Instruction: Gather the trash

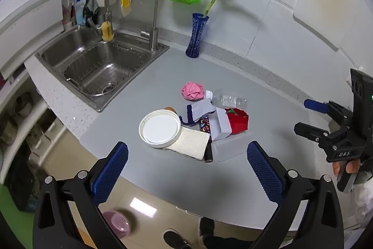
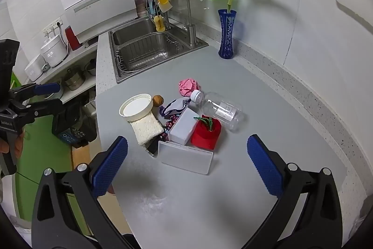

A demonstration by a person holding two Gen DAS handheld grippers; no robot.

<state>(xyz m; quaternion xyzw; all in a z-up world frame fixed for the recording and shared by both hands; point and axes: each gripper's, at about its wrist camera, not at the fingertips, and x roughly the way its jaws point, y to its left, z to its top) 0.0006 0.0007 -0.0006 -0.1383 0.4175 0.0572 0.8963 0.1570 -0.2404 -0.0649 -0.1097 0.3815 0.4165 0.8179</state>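
Your left tool (image 1: 186, 169) and right tool (image 2: 186, 162) both gape fully wide and empty above the counter (image 2: 268, 90), because the trash, from white lid (image 2: 136, 107) rightward to clear bottle (image 2: 219, 110), lies clustered ahead, ungrasped.

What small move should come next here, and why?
Probably lower the right tool toward the clear bottle. Both tools are open and empty, above the counter, and the bottle lies on its side at the pile's right edge, easier to reach than the crumpled pink paper behind it.
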